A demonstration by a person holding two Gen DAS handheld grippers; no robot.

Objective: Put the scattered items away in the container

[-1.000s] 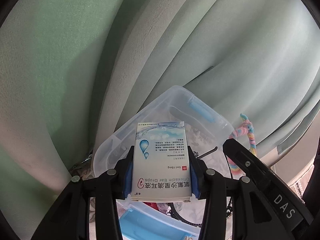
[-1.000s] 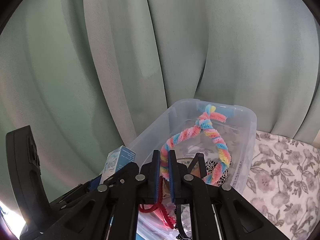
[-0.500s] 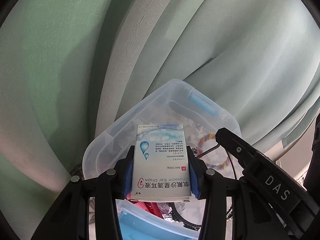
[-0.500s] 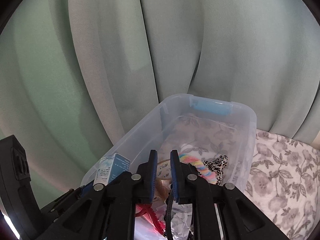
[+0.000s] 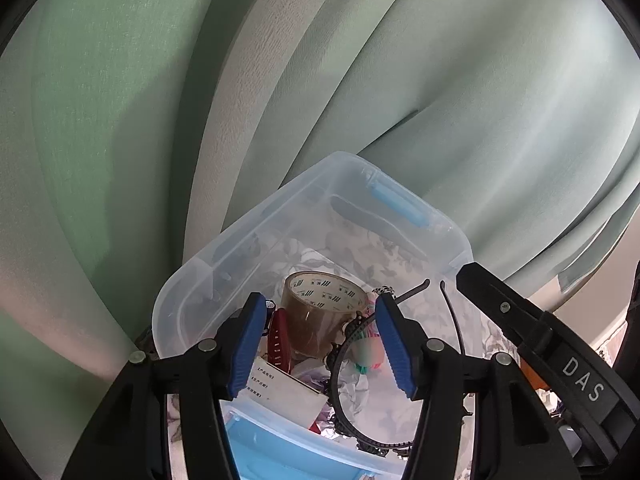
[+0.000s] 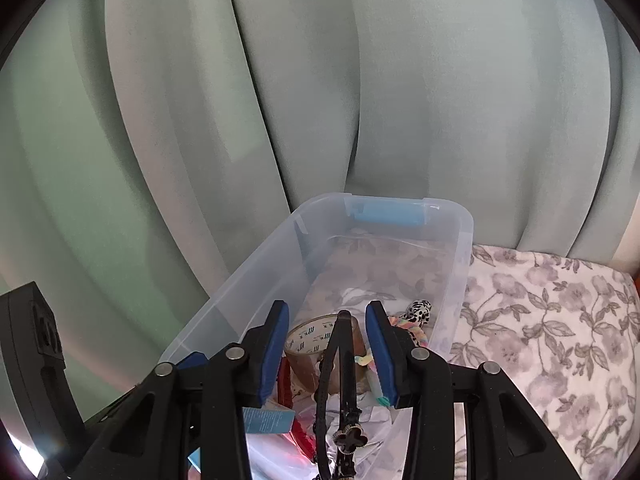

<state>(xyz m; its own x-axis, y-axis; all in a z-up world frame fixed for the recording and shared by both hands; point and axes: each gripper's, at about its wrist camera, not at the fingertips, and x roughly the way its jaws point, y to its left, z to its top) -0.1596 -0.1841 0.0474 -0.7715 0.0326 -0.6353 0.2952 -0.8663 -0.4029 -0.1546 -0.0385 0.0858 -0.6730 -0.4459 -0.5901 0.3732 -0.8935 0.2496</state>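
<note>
Our left claw (image 5: 318,344) hangs over the near end of the clear plastic container (image 5: 248,236) with its jaws opening and nothing pressed between the blue pads; what shows in the gap lies below, inside the bin. Our right claw (image 6: 327,354) is in much the same state, jaws opening and the pads bare, with a black headband (image 6: 340,364) rising through the gap, though we cannot tell whether it touches either pad. Looking down past both claws, we see that the bin already holds a good share of the clutter: a roll of brown tape (image 5: 324,312) standing near the middle, a red hair clip (image 5: 278,340) just beside it, a white medicine box (image 5: 288,390) lying flat at the near end, a pastel twisted pipe cleaner (image 6: 412,330) and a spotted black-and-white piece (image 6: 419,309) against the right wall, plus crumpled clear wrapping underneath. The far half of the container is bare down to its floor, so room remains. We judge both hands to be free for another pick. Outward from the bin, the flowered bedspread (image 6: 540,320) to its right shows no stray items in the part we can see, and the green curtain (image 6: 360,80) closes off the rest; whatever is left to gather lies outside both views, so we cannot say how much remains.
</note>
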